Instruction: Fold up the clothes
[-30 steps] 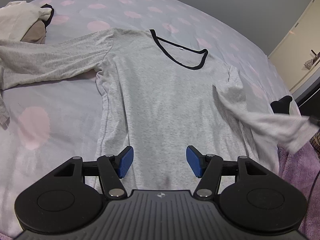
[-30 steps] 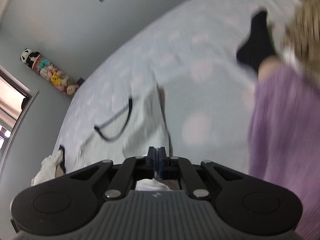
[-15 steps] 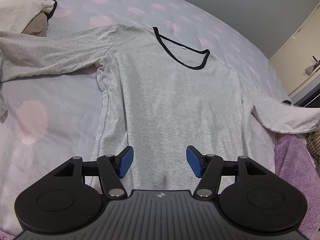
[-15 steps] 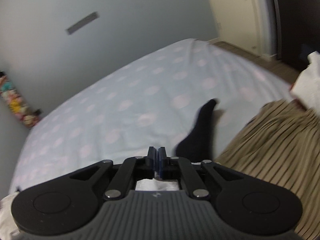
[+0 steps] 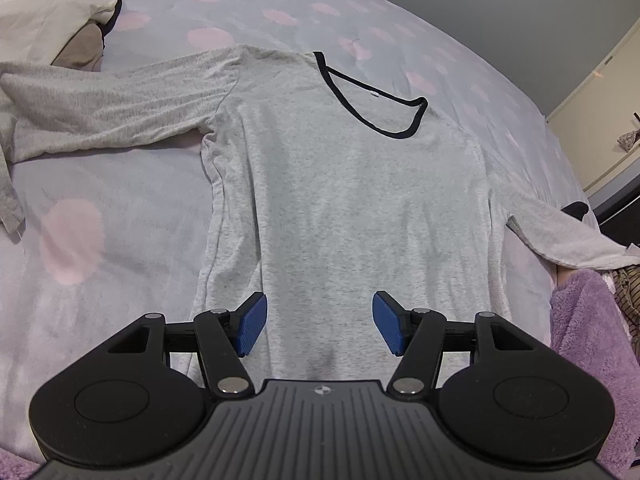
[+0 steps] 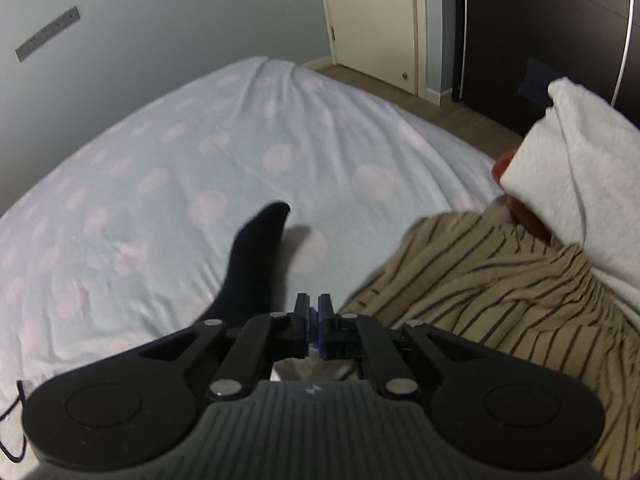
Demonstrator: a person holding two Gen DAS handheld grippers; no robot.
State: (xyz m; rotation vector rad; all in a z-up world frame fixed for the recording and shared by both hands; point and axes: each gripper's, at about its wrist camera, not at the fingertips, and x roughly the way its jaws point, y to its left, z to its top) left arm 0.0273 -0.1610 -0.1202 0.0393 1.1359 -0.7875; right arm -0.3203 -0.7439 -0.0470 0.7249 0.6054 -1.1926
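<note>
1. Right gripper [image 6: 314,320]: jaws pressed together, only a sliver of gap between the blue pads. A pale bit of fabric shows just under and behind the pads, mostly hidden by the gripper body; cannot tell for sure that it is pinched or what it belongs to.
2. Left gripper [image 5: 318,322]: jaws spread wide, nothing between them, hovering over the lower body of the grey shirt [image 5: 344,200].
3. Shirt hem is hidden under the left gripper body; the far end of the shirt's left sleeve [image 5: 100,108] is cut off at the frame edge.
4. Shirt lies flat, front up, on the bedsheet [image 5: 132,200]; neckline at the far end from the left gripper, body running straight out from between the jaws.
5. Shirt is light heather grey, long-sleeved, with a dark trim round the neck [image 5: 376,96]. Left sleeve is stretched out sideways; right sleeve [image 5: 560,236] trails off toward the edge.
6. Beyond the shirt's right sleeve: a black sock [image 6: 256,256], a purple fuzzy fabric [image 5: 584,320], and a tan striped garment [image 6: 500,288] just right of the right gripper.
7. A heap of pale clothes [image 5: 52,20] sits beyond the shirt's left sleeve.
8. Right wrist view is slightly blurred.
</note>
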